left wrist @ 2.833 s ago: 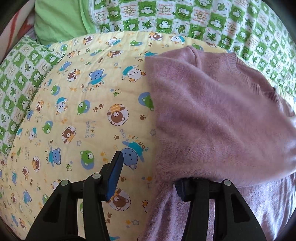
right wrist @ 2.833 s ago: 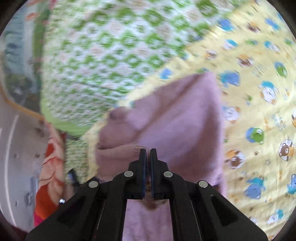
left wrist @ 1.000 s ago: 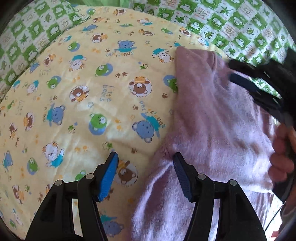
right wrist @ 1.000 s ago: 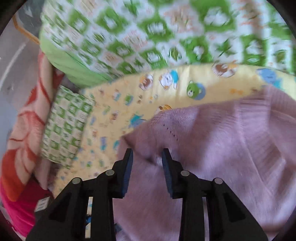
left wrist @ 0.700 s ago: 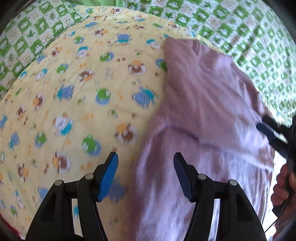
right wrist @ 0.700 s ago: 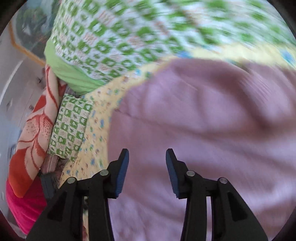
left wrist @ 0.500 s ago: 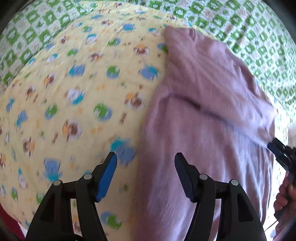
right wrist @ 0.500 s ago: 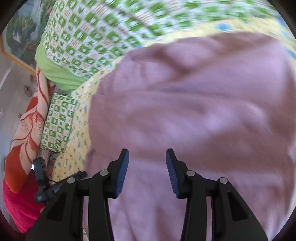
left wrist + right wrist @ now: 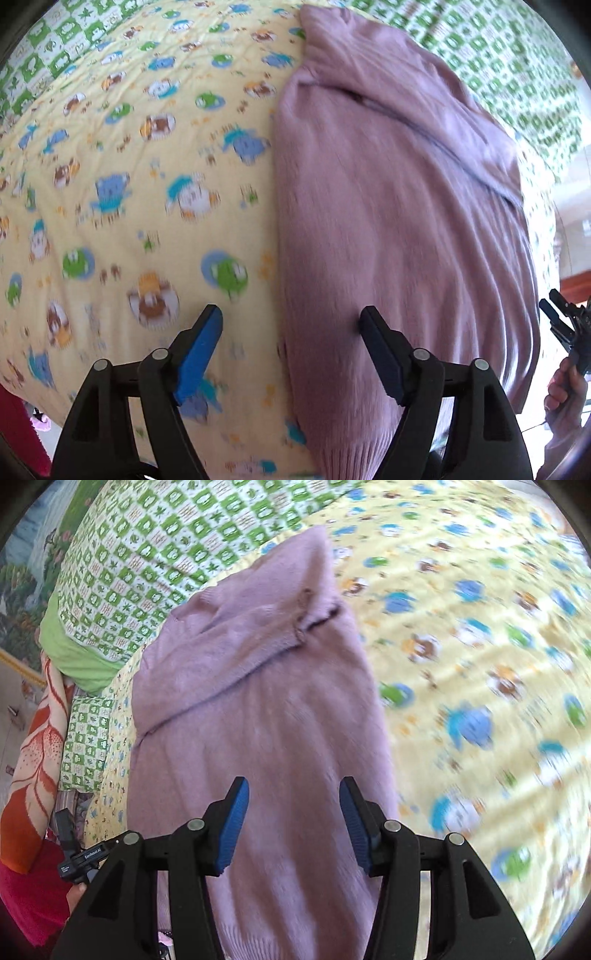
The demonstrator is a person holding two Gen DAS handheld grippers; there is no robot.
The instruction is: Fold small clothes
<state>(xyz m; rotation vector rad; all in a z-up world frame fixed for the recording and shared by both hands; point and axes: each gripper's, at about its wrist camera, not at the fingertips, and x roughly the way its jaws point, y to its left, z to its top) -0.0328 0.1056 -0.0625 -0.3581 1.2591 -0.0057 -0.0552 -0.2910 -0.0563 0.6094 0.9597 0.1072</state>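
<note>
A pink knit sweater [image 9: 399, 206] lies on a yellow bear-print quilt [image 9: 122, 177], with both sides folded in to a long strip. My left gripper [image 9: 290, 332] is open and empty, above the sweater's left edge near its hem. My right gripper [image 9: 293, 808] is open and empty, above the sweater [image 9: 258, 716] near its hem end. The right gripper also shows at the right edge of the left wrist view [image 9: 565, 325], off the sweater. The left gripper also shows at the left edge of the right wrist view [image 9: 72, 849].
A green-and-white check cover [image 9: 166, 542] lies beyond the quilt [image 9: 480, 664]. A check pillow [image 9: 86, 742] and an orange-red floral blanket [image 9: 33, 760] lie at the left. The bed's edge runs along the bottom of the left wrist view.
The right gripper has let go of the sweater and opened. Both grippers have drawn back toward the hem end, and more of the sweater's length shows in both views.
</note>
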